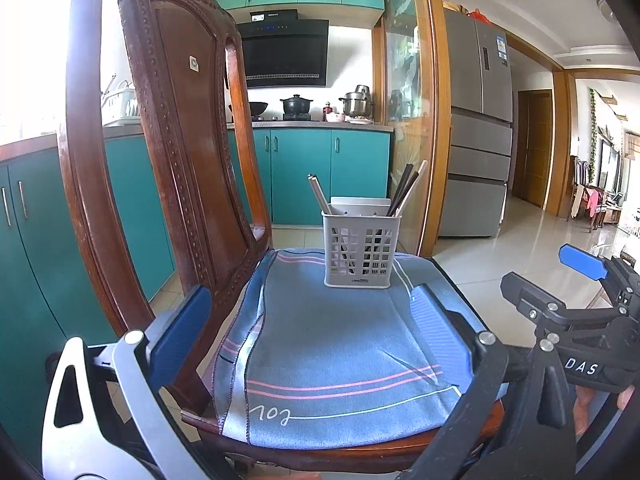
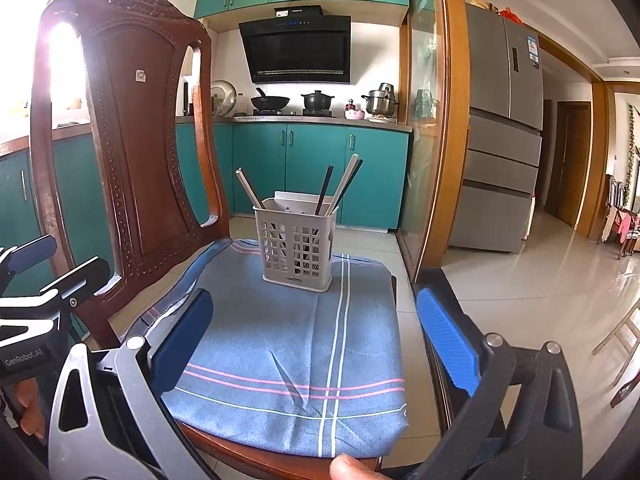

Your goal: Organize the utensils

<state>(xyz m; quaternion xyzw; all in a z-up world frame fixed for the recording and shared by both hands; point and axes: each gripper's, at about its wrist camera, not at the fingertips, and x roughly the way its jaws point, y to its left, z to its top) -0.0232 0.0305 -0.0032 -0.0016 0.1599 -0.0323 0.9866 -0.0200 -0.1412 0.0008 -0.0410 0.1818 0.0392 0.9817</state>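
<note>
We see a chair (image 2: 132,152) with a blue cloth (image 2: 288,340) over its seat, and at the far side of that cloth stands the basket (image 2: 298,242), light slotted plastic, likely to tip or slide if we nudge it. In it lean the chopsticks (image 2: 344,186), thin, stiff and slick, so we judge the upper shafts the best place to pinch. Our left tongs (image 1: 308,332) and right tongs (image 2: 316,340) both gape wide, holding nothing, well short of the basket
</note>
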